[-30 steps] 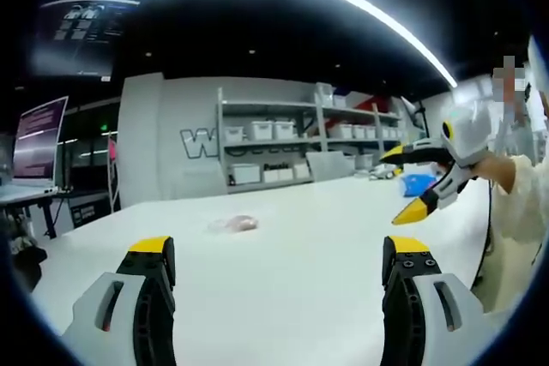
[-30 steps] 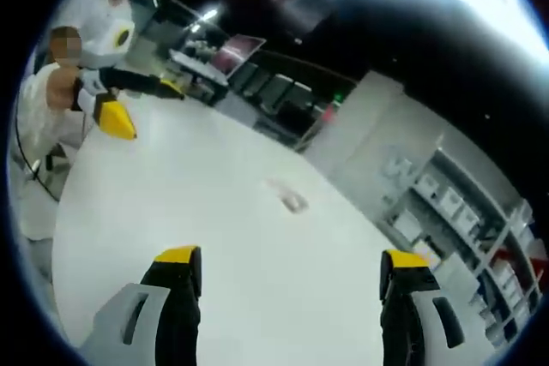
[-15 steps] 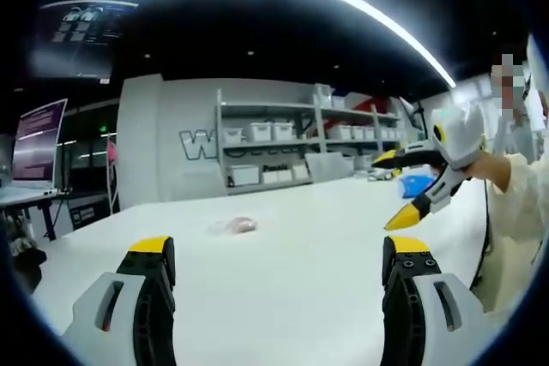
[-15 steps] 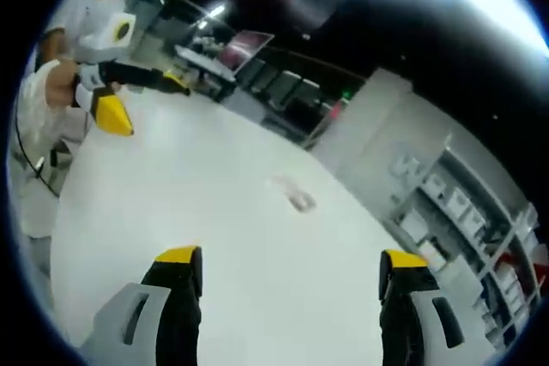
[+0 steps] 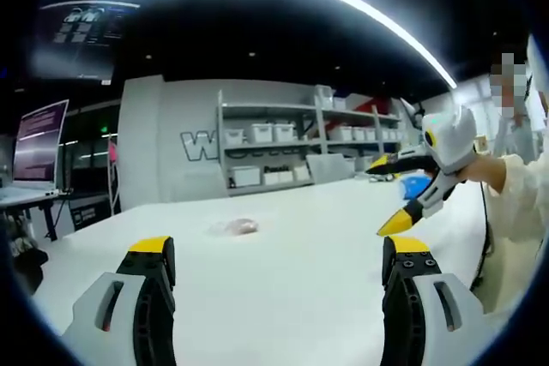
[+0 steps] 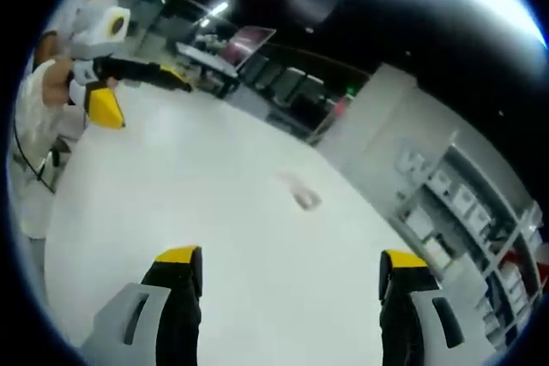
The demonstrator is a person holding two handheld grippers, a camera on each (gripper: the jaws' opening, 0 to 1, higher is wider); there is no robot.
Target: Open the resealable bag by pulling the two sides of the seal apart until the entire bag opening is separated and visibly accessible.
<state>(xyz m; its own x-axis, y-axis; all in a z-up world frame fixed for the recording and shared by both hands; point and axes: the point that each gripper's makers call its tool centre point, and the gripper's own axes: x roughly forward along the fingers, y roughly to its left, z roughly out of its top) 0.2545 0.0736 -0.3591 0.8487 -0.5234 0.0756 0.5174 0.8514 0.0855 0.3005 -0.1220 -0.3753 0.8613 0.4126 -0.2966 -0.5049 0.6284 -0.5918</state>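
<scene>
**Both tongs wide and empty, one bag waiting out on the table**

Nearest in the left gripper view, the left tongs (image 5: 279,259) stand wide, nothing between the jaws; in the right gripper view the right tongs (image 6: 292,267) are just as wide and just as empty. Both hover above the white table (image 5: 283,297), apart from anything on it.

Further out, well away from the near edge and toward the middle of the table, lies the resealable bag (image 5: 234,225), small, pale and flat, with something pinkish inside. Its seal is too small to make out, so I cannot tell which way the opening faces.

Likely trouble from here:
- The bag lies flat and loose; a jaw coming down on it may push it across the table instead of catching one side of the seal.
- Pinching both layers together with one pair of tongs would keep the seal closed however hard the other pulls.
- A hold below the seal strip could stretch or tear the film.
- An uneven pull might part the seal only partway.

Count: two tongs, one bag, one table. Beyond the far edge stands one shelving unit (image 5: 296,147) with white bins.
</scene>
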